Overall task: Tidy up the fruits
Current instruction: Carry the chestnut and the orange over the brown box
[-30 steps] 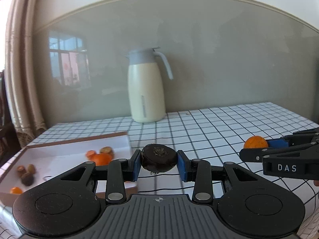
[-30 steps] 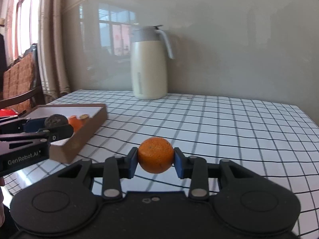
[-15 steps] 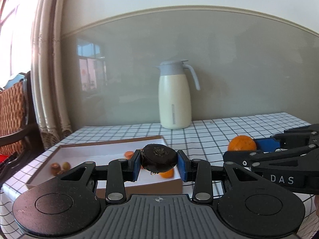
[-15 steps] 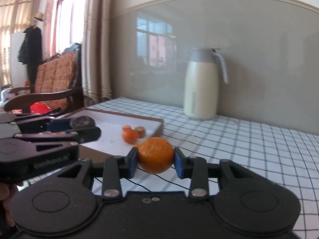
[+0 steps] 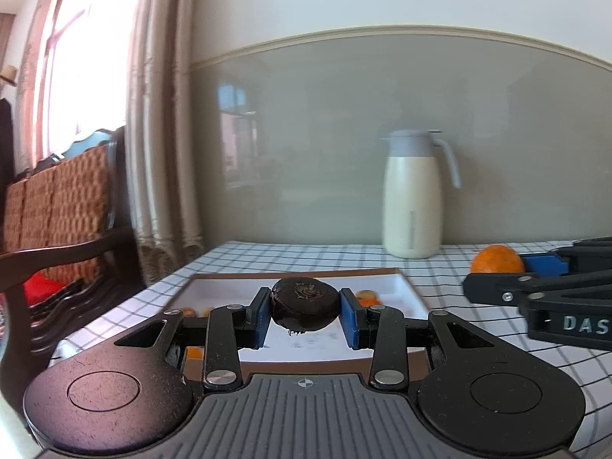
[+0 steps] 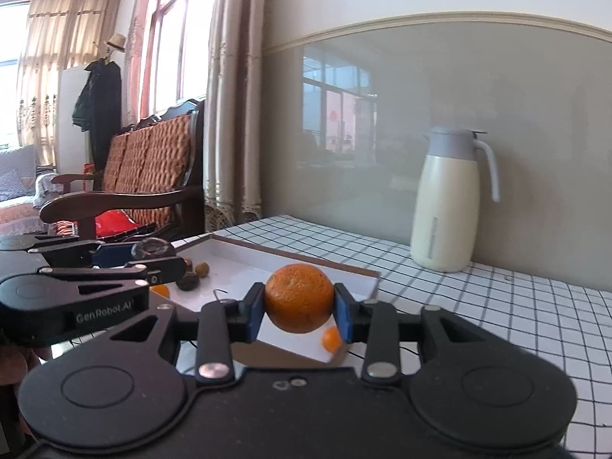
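Left tongs: clamped on dark fruit, now over the box.
Right tongs: gripping orange, swung from open surface to the box edge.
Meaning: both likely ready to drop.
Far: jug.

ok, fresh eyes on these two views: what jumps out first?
The orange clamped in the right gripper and the dark round fruit clamped in the left gripper, both held over the shallow box on the checked tablecloth. Behind, a cream jug stands upright against the wall.
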`<state>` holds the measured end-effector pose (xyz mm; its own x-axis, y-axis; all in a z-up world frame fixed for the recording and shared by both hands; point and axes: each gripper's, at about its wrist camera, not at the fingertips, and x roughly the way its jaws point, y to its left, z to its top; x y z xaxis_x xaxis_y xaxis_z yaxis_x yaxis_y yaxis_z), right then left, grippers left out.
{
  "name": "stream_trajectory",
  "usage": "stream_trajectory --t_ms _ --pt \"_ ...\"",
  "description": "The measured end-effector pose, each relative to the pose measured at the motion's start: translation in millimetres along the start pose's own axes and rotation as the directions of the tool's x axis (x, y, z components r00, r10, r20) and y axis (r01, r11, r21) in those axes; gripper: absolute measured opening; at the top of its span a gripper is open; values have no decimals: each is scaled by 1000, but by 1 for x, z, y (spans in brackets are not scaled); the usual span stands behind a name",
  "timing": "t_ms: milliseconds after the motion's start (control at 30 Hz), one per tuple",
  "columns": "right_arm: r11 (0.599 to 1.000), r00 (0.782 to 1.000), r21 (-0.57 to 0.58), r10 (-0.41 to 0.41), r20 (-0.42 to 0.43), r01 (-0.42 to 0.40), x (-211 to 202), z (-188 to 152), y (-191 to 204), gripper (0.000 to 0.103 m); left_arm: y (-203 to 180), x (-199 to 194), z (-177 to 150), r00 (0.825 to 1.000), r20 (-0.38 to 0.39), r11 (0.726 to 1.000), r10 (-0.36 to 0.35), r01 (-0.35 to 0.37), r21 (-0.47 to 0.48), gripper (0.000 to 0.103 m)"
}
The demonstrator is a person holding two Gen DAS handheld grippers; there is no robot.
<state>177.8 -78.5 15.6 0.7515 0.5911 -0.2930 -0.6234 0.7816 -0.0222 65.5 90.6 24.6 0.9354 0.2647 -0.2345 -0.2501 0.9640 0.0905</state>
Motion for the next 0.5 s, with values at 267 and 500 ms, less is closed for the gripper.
stream_trajectory --t_ms 267,500 --pt "999 1000 -30 21 9 -21 18 12 17 29 37 15 2 998 1 997 69 -69 -38 38" --pt "999 1000 -48 4 16 -3 36 18 21 29 63 36 10 993 13 990 121 -120 -71 38"
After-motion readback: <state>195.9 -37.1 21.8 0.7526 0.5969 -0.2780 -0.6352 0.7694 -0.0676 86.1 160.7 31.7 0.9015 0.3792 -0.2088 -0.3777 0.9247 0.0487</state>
